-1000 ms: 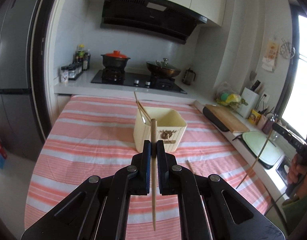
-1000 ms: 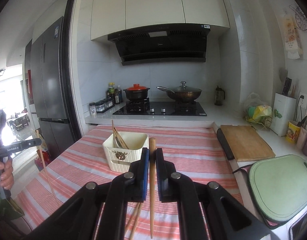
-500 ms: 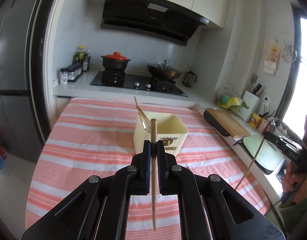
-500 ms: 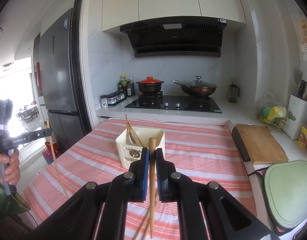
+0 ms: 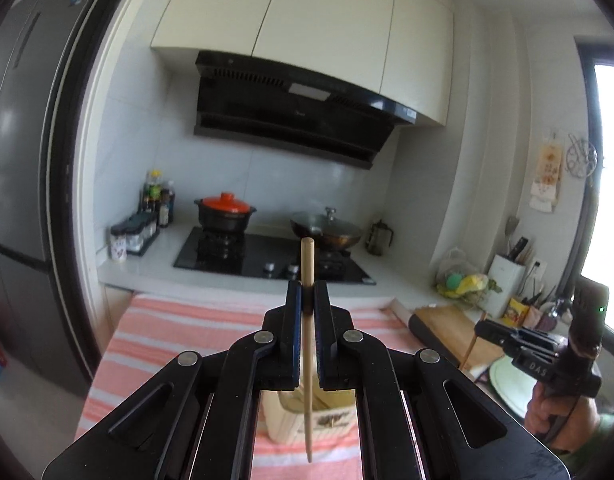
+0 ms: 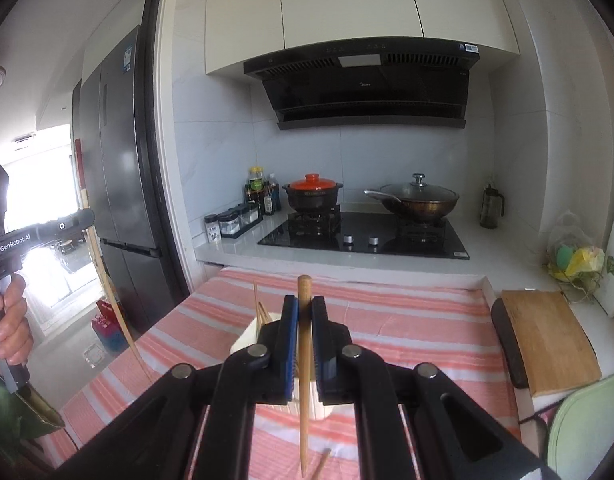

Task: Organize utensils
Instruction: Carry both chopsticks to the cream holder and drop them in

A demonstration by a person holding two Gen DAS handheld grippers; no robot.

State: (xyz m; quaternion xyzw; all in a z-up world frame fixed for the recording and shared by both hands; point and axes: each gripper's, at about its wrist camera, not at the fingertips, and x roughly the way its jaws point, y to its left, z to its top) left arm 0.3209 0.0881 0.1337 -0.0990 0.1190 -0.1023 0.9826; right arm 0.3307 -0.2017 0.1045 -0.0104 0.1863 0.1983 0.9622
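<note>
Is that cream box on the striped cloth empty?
No. In the right wrist view, thin sticks rise from the cream box; how many it holds cannot be told.

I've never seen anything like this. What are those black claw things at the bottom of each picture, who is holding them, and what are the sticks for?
No robot here: a person holds a hand-operated two-finger gripper in each hand, and each gripper carries a wide-angle camera looking forward along its fingers. One picture comes from the left gripper, the other from the right gripper. Each view also catches the other gripper, with the person's hand, at its edge.

Each gripper is shut on one wooden chopstick, held roughly upright. Below them, on a table covered with a pink striped cloth, stands a cream utensil holder with other sticks already in it. Another chopstick lies on the cloth. Behind is a stove with two pots.
</note>
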